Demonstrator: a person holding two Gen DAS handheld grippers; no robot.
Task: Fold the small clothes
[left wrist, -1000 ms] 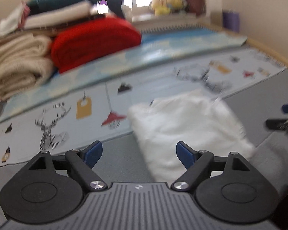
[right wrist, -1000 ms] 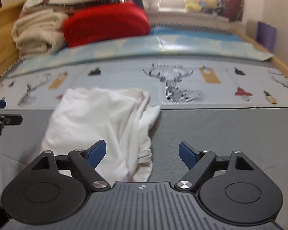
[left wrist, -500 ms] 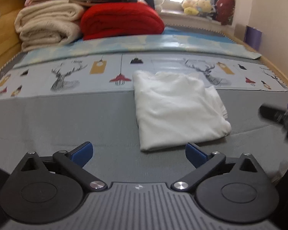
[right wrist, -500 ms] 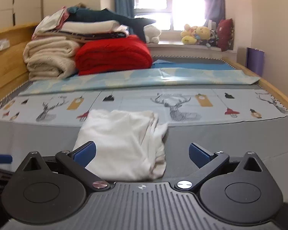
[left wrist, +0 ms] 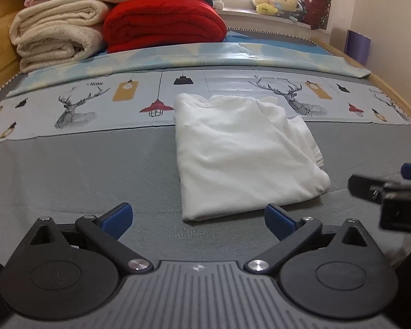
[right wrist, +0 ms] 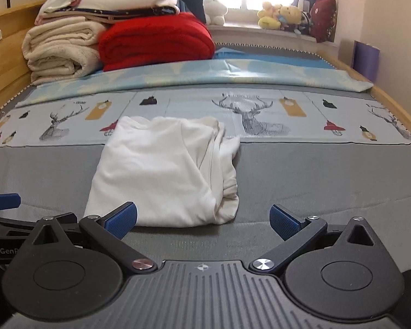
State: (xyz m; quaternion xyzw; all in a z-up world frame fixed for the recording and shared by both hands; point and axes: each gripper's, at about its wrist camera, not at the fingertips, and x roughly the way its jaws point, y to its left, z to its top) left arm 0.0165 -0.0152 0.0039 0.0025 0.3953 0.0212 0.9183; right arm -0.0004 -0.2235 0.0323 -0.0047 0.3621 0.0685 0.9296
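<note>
A white garment (left wrist: 238,150) lies folded into a rough rectangle on the grey bed cover (left wrist: 68,170), its far end on the printed deer sheet. It also shows in the right wrist view (right wrist: 164,170), with bunched layers along its right side. My left gripper (left wrist: 197,219) is open and empty, just short of the garment's near edge. My right gripper (right wrist: 202,219) is open and empty, close to the garment's near edge. The right gripper's side shows at the right edge of the left wrist view (left wrist: 391,194); the left gripper's blue fingertip shows at the left of the right wrist view (right wrist: 2,201).
Folded cream blankets (left wrist: 54,33) and a red blanket (left wrist: 164,22) are stacked at the far left of the bed. Plush toys (left wrist: 279,2) sit on the windowsill. Wooden bed rails run along the left (right wrist: 2,54) and right (right wrist: 397,107). A purple box (right wrist: 367,57) stands far right.
Both grippers have pulled back from the garment and levelled out. The garment lies as it did half a second ago.
</note>
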